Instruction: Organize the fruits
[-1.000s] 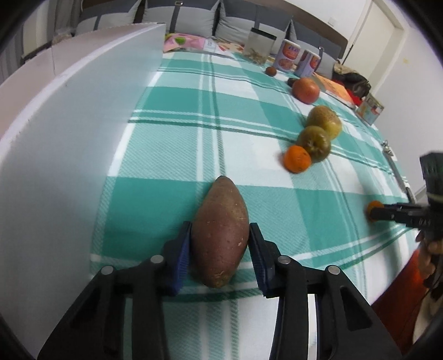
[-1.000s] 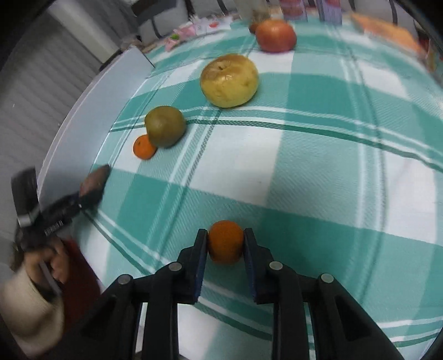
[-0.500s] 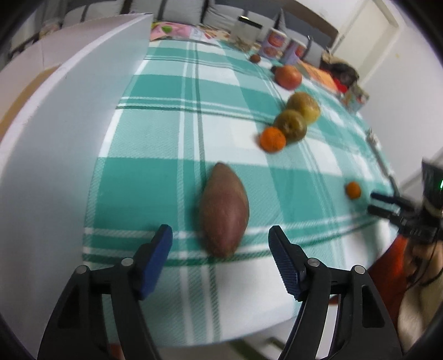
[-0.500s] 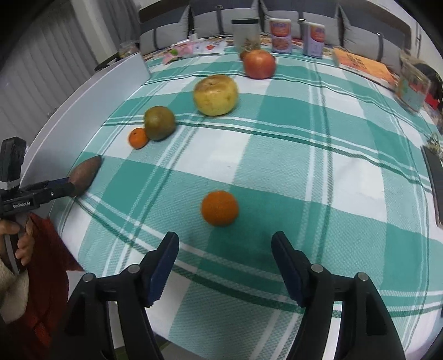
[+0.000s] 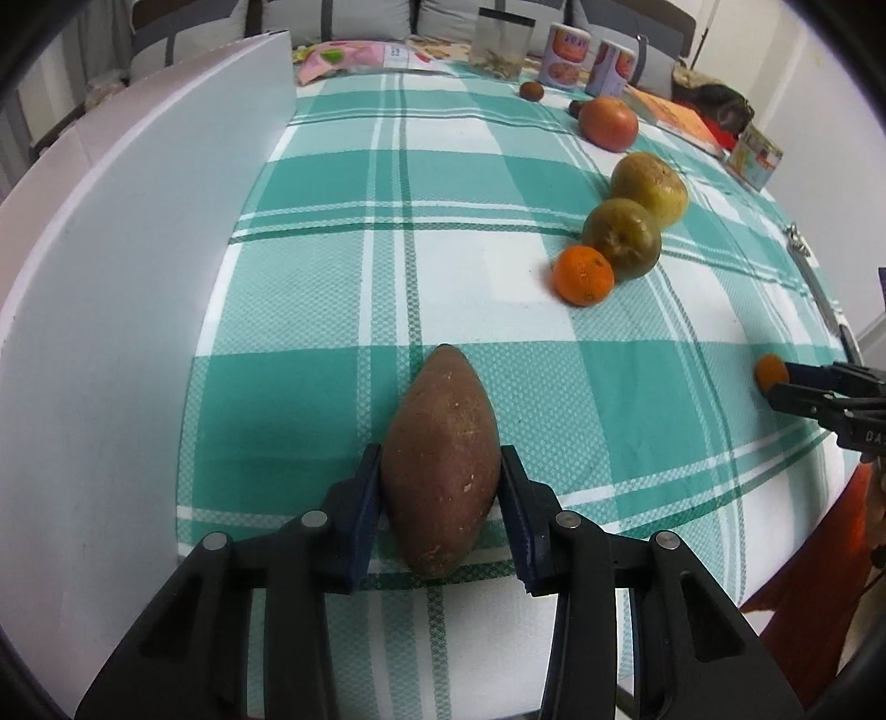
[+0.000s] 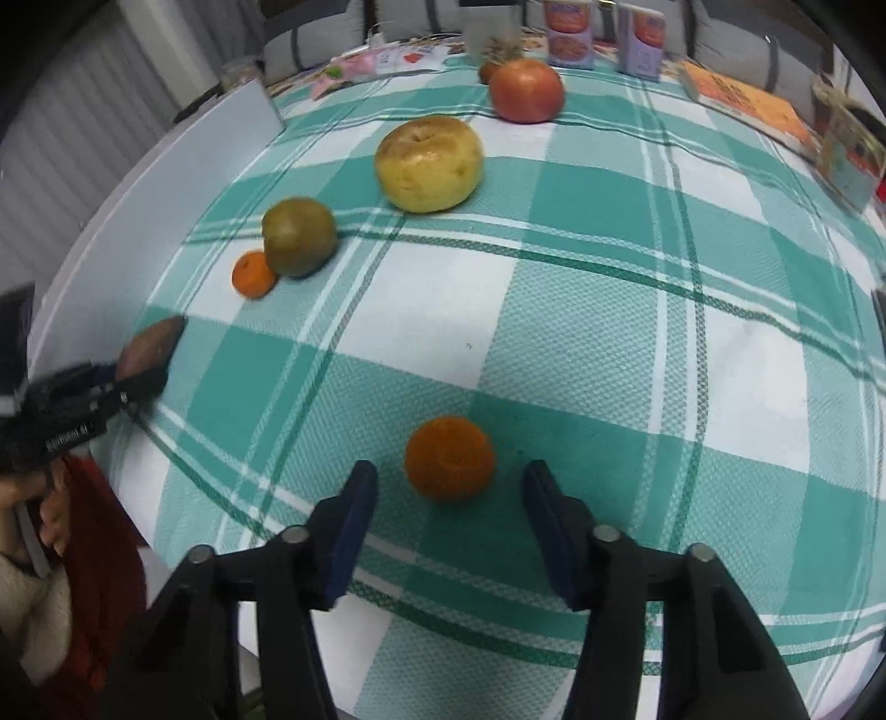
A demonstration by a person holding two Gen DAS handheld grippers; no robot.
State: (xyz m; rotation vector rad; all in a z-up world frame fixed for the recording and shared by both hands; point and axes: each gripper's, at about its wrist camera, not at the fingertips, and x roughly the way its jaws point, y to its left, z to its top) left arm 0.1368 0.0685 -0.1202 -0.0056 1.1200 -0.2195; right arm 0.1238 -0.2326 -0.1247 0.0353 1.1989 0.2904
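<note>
My left gripper (image 5: 441, 479) is shut on a brown sweet potato (image 5: 440, 459) that lies on the green checked tablecloth near the front edge. My right gripper (image 6: 451, 487) is open, its pads on either side of a small orange (image 6: 449, 458) without touching it. A row of fruit runs back across the cloth: a second small orange (image 5: 583, 274), a green-brown fruit (image 5: 622, 238), a yellow fruit (image 5: 651, 187) and a red fruit (image 5: 608, 123). The same row shows in the right wrist view, from the orange (image 6: 253, 273) to the red fruit (image 6: 526, 90).
A white board (image 5: 111, 266) stands along the left of the table. At the back are two cans (image 5: 565, 56), a clear bag (image 5: 501, 49), packets (image 5: 354, 55) and a small brown fruit (image 5: 531, 90). A book (image 6: 742, 105) and a jar (image 6: 850, 155) sit at the right.
My left gripper moved forward and closed on the sweet potato. My right gripper came forward around the small orange, its jaws still apart but narrower.
</note>
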